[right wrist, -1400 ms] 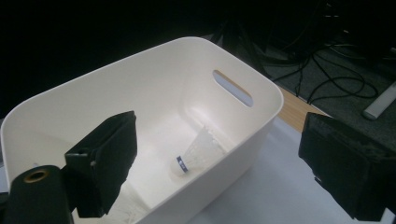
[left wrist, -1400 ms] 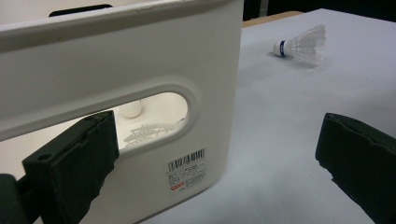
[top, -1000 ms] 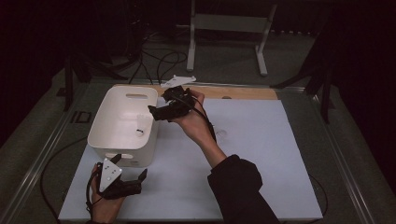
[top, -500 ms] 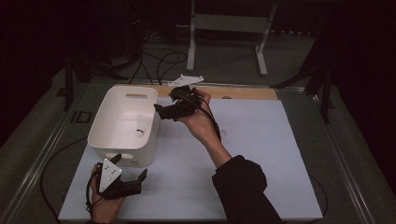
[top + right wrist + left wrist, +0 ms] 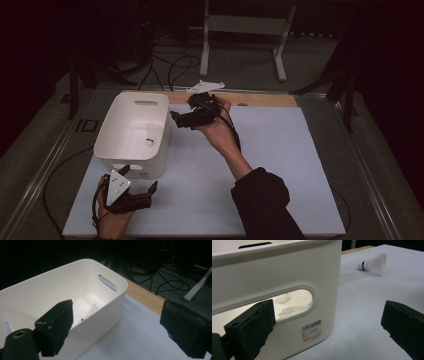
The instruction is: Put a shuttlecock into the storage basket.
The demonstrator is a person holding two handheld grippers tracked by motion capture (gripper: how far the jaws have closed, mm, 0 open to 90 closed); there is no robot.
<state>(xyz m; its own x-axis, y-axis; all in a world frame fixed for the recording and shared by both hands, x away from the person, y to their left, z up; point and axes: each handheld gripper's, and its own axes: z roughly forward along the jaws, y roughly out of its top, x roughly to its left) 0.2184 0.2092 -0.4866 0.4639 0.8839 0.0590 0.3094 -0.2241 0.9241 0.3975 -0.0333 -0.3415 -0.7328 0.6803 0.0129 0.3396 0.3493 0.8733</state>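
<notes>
Here, shuttlecocks are being gathered into a white bin [image 5: 131, 131], with the work judged partly done.

The right gripper [image 5: 186, 117] hovers beside the bin's far right rim, jaws spread and empty. At least one shuttlecock [image 5: 151, 138] already lies inside the bin, its white cork visible through the handle slot in the left gripper view. A second shuttlecock [image 5: 374, 263], white-feathered with a blue band near its cork, lies on its side on the white table sheet [image 5: 280, 165], well apart from the bin; it remains to be collected. The left gripper [image 5: 135, 191] rests near the bin's front wall, jaws spread, holding nothing.
</notes>
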